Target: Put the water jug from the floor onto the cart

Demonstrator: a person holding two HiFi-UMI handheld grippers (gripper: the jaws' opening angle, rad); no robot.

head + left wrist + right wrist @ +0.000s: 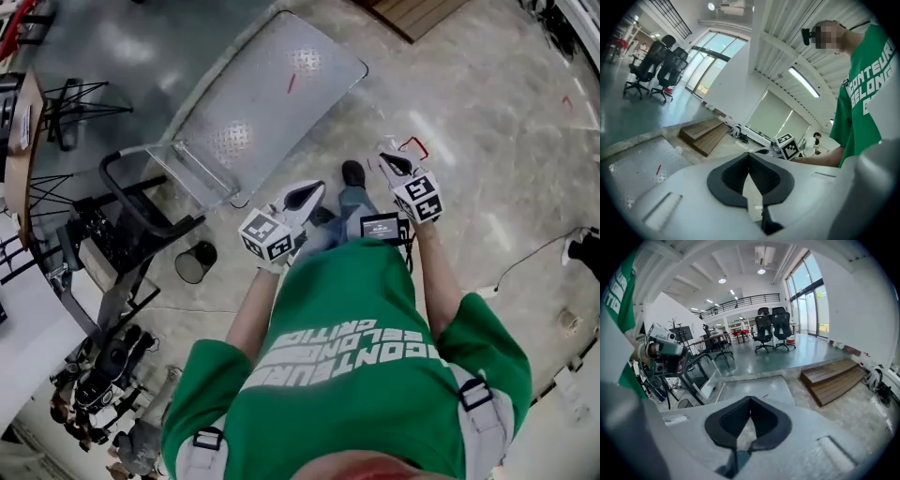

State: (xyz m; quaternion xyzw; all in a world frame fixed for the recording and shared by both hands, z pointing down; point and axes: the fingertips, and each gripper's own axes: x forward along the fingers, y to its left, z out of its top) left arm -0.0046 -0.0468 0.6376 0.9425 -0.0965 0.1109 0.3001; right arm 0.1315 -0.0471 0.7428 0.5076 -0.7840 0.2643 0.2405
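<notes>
All three views are bright and evenly lit: daylight enters through the tall windows and is supplemented by ceiling lights and a strip lamp, so shadows on the floor are faint and soft-edged. The metal deck of the cart shows two white glare spots. The wide-angle lenses bow straight lines toward a dark circular border, and the closest foreground in both gripper views is slightly soft.
</notes>
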